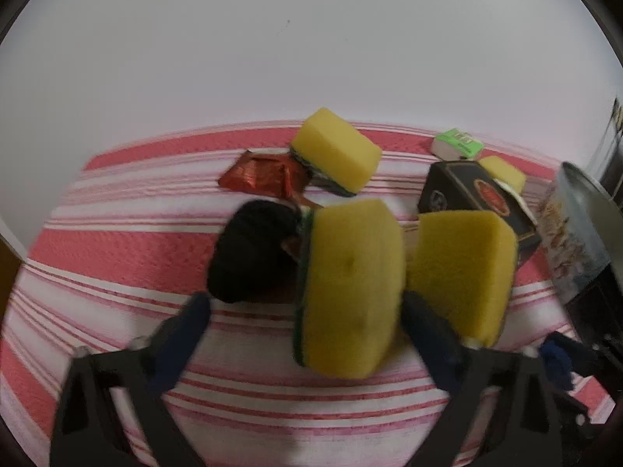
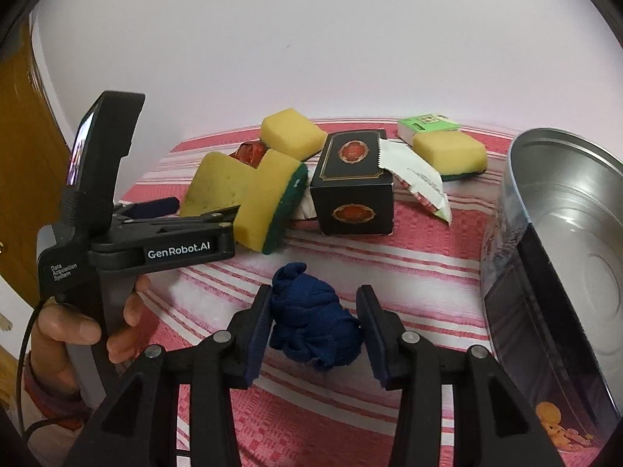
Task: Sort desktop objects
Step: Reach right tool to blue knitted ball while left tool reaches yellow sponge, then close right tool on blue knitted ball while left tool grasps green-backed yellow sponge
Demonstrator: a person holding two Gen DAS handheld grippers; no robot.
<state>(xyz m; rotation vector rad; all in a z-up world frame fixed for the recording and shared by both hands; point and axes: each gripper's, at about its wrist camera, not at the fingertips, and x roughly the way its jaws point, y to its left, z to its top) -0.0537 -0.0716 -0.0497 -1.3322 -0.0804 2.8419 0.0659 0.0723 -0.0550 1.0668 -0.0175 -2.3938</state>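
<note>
My left gripper (image 1: 303, 307) is open, its fingers wide apart around a yellow sponge with a green scouring side (image 1: 350, 288) that stands on edge on the striped cloth. A second yellow sponge (image 1: 463, 272) stands just right of it, and a black balled cloth (image 1: 249, 253) lies to its left. In the right wrist view my right gripper (image 2: 313, 329) is open, its fingers on either side of a crumpled dark blue cloth (image 2: 311, 319) without clearly squeezing it. The left gripper body (image 2: 171, 241) shows there beside the same sponges (image 2: 272, 202).
A black decorated box (image 2: 352, 190), a white sachet (image 2: 420, 183), a red foil wrapper (image 1: 261, 175), two more sponges (image 1: 337, 150) (image 2: 449, 150) and a green-white packet (image 2: 424, 124) lie at the back. A large open metal tin (image 2: 564, 233) stands at the right. A white wall is behind.
</note>
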